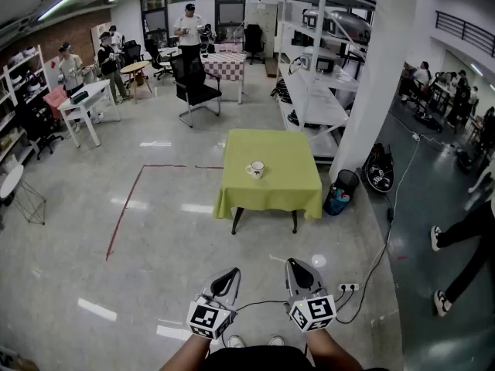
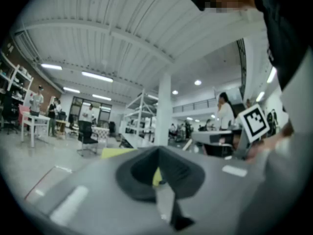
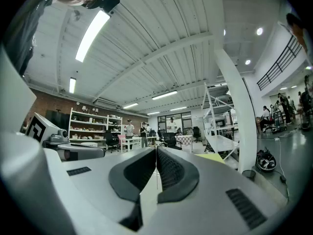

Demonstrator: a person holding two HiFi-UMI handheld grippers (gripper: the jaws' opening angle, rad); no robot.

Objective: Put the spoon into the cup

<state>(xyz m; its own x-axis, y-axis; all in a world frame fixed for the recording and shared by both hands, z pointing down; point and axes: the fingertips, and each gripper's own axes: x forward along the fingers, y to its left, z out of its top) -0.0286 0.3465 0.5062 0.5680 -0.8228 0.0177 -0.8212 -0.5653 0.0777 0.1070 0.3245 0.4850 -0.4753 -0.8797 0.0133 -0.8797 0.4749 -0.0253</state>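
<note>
Head view: the left claw (image 1: 230, 273) and right claw (image 1: 295, 263) are held level, side by side above the floor (image 1: 155, 238). The cup (image 1: 255, 169) stands on the green tabletop (image 1: 282, 165), well ahead.
Left gripper view: claw clenched, empty.
Right gripper view: claw clenched, empty.

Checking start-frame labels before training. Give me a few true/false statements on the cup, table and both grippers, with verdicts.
1. The cup stands on the green-covered table. True.
2. The right gripper holds a spoon. False: its jaws are together with nothing between them.
3. The left gripper hangs over the table. False: it is over the floor near the person, and the table is well ahead.
4. A black chair stands beyond the table. True.
</note>
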